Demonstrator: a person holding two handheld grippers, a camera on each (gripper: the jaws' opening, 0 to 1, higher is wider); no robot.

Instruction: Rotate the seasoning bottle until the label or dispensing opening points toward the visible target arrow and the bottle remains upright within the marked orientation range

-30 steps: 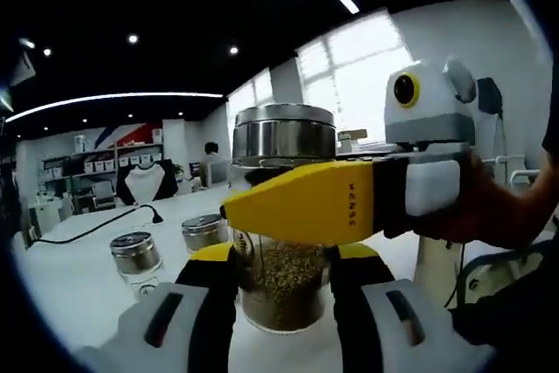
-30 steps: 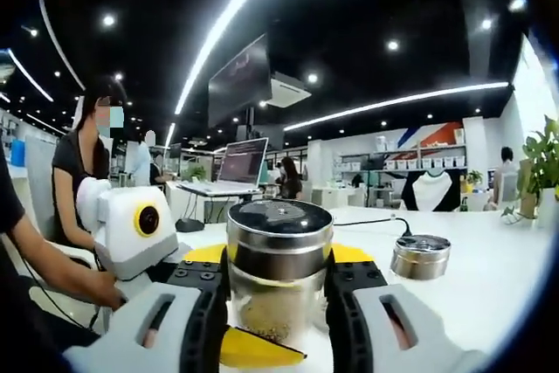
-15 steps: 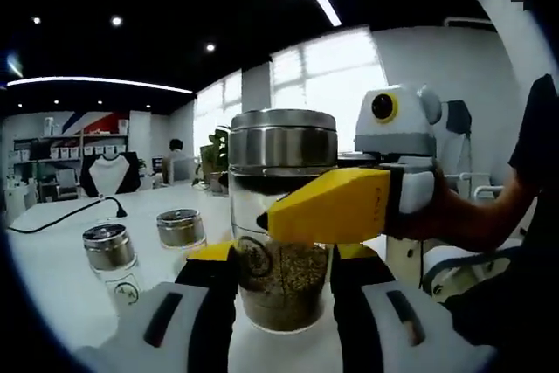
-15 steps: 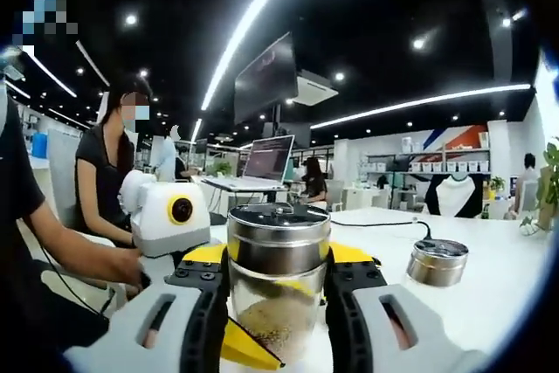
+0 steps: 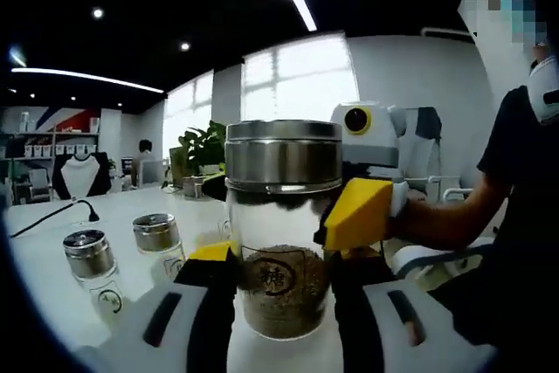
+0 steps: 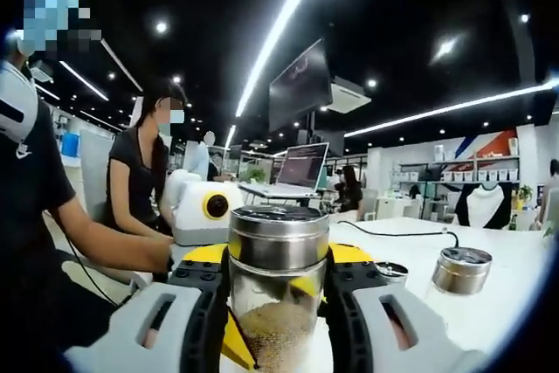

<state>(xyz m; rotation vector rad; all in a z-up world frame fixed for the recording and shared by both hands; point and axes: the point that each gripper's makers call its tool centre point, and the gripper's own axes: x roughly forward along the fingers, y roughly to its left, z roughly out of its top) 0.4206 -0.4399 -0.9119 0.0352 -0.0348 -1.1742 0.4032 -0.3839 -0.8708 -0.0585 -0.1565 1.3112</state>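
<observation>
- The seasoning bottle (image 5: 283, 229) stands upright on the white table (image 5: 52, 277), glass body part full of brown granules, steel lid on top
- Its printed label (image 5: 274, 275) faces the left gripper view; no target arrow or marked range can be made out, so whether the turn is finished cannot be judged
- The left gripper (image 5: 281, 299) sits low at the bottle's base, jaws narrow against the glass on either side, holding it
- The right gripper (image 6: 278, 290) holds the same bottle higher up, jaws closed just under the lid
- In the left gripper view the right gripper's yellow jaw reaches in from the right, a forearm behind it
- Two smaller shaker bottles (image 5: 92, 261) stand well apart on the left, untouched
- What seems left: confirm heading, then let go without tipping
</observation>
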